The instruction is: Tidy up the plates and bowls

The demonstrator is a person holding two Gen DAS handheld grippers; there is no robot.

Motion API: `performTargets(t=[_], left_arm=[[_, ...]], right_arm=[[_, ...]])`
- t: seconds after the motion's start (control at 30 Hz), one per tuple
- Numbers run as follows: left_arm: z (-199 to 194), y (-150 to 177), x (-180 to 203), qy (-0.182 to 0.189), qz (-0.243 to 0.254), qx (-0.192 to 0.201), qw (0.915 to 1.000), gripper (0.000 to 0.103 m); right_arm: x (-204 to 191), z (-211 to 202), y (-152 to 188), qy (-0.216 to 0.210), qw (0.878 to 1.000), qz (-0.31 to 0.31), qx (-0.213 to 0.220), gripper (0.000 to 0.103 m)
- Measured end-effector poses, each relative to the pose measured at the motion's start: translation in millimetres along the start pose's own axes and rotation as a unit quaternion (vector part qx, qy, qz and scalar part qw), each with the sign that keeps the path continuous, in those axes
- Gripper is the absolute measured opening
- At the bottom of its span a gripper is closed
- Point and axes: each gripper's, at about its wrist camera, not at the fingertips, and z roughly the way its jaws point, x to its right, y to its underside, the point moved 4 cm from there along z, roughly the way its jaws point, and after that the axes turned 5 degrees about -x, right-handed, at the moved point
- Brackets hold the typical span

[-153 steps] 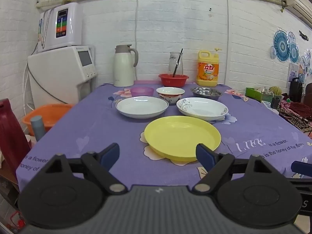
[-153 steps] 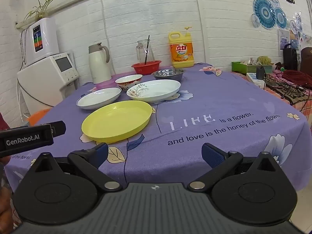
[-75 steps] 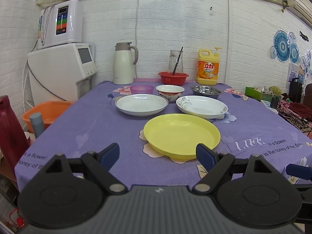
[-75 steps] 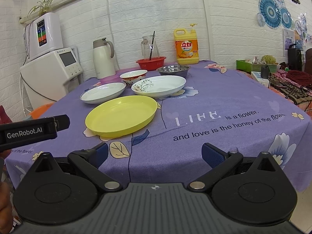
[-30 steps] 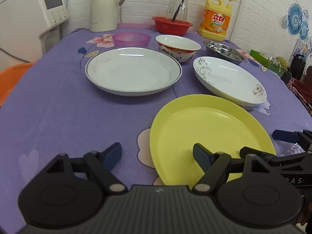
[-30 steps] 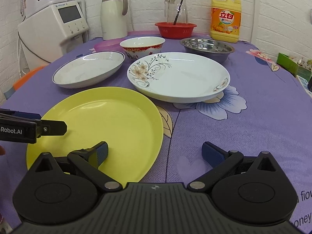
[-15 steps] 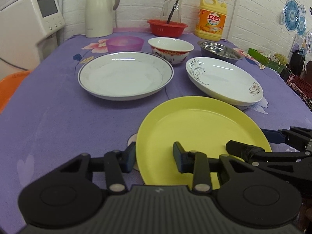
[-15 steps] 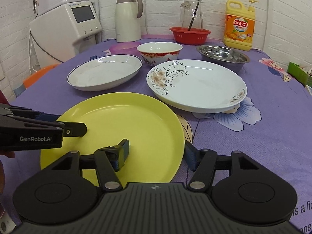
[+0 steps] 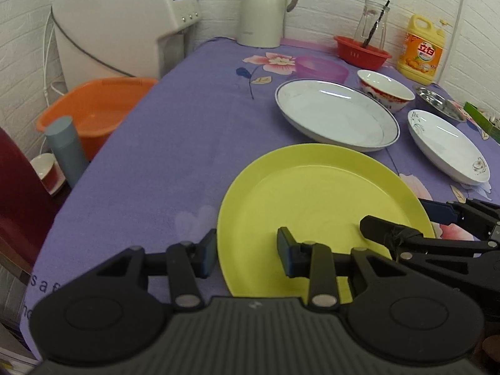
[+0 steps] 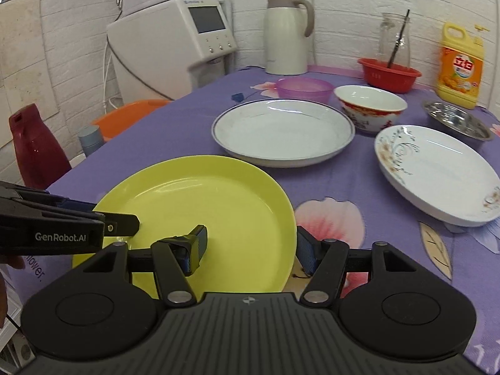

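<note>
Now you grip the yellow plate (image 9: 315,200) from both sides: left gripper (image 9: 247,251) straddles its near-left rim, right gripper (image 10: 250,247) its near-right rim, jaws narrowed but not visibly clamped, probably for a level two-sided lift; rimmed white plate (image 10: 282,131) sits just behind it.

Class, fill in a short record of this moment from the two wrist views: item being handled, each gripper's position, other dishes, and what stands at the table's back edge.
Handled item: yellow plate, on the purple tablecloth
Left gripper: jaws straddle the plate's left rim, partly closed
Right gripper: jaws straddle the right rim, partly closed
Other plates: blue-rimmed white plate; floral white plate
Bowls: red-patterned bowl; purple bowl; steel bowl
Back edge: thermos jug; red basket; detergent bottle
</note>
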Motion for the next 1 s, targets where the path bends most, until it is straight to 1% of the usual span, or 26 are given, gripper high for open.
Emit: performTargets(t=[0.1, 0.17, 0.27, 0.37, 0.53, 0.6, 0.63, 0.7, 0.73, 0.8, 0.87, 1.0], left_arm=[[9.0, -4.7, 2.6, 0.009, 0.004, 0.001, 0.9999, 0.034], [13.5, -6.8, 9.3, 0.014, 0.016, 0.004, 0.9998, 0.034], [15.9, -7.6, 11.6, 0.008, 0.023, 0.016, 0.9996, 0.034], [18.3, -10.3, 7.9, 0.007, 0.020, 0.021, 0.9996, 0.034], [21.6, -13.8, 6.2, 0.003, 0.018, 0.025, 0.9995, 0.034], [22.6, -15.1, 5.0, 0.010, 0.018, 0.023, 0.9995, 0.035], [22.3, -15.7, 2.6, 0.016, 0.012, 0.021, 0.9996, 0.047], [18.1, -18.0, -5.9, 0.024, -0.005, 0.026, 0.9994, 0.066], [14.6, -20.2, -9.8, 0.024, -0.008, 0.034, 0.9991, 0.066], [9.5, -28.5, -17.3, 0.019, -0.008, 0.049, 0.9986, 0.066], [9.0, -39.9, -24.1, 0.019, -0.012, 0.059, 0.9980, 0.066], [13.3, -66.7, -30.6, 0.036, -0.024, 0.070, 0.9966, 0.068]], right_arm=[[-0.1, 4.2, -1.6, 0.010, 1.000, -0.004, -0.005, 0.102], [7.0, 5.9, -1.9, 0.019, 1.000, 0.007, -0.008, 0.103], [13.9, 8.9, -0.9, 0.018, 1.000, 0.018, -0.013, 0.103], [6.4, 11.5, -0.3, 0.026, 1.000, 0.005, -0.011, 0.103], [3.1, 14.6, -2.3, 0.018, 1.000, 0.003, -0.010, 0.103], [4.5, 15.4, -3.6, 0.010, 1.000, 0.002, -0.014, 0.103], [7.1, 14.1, -3.6, 0.000, 1.000, 0.008, -0.015, 0.103], [17.8, 7.6, -4.2, -0.022, 0.999, 0.036, -0.016, 0.103], [24.6, 2.7, -5.5, -0.023, 0.998, 0.050, -0.010, 0.103], [43.2, -10.4, -14.0, -0.010, 0.997, 0.073, 0.015, 0.103], [58.4, -15.4, -27.9, 0.004, 0.996, 0.077, 0.034, 0.103], [78.7, -1.5, -57.0, 0.020, 0.996, 0.072, 0.050, 0.103]])
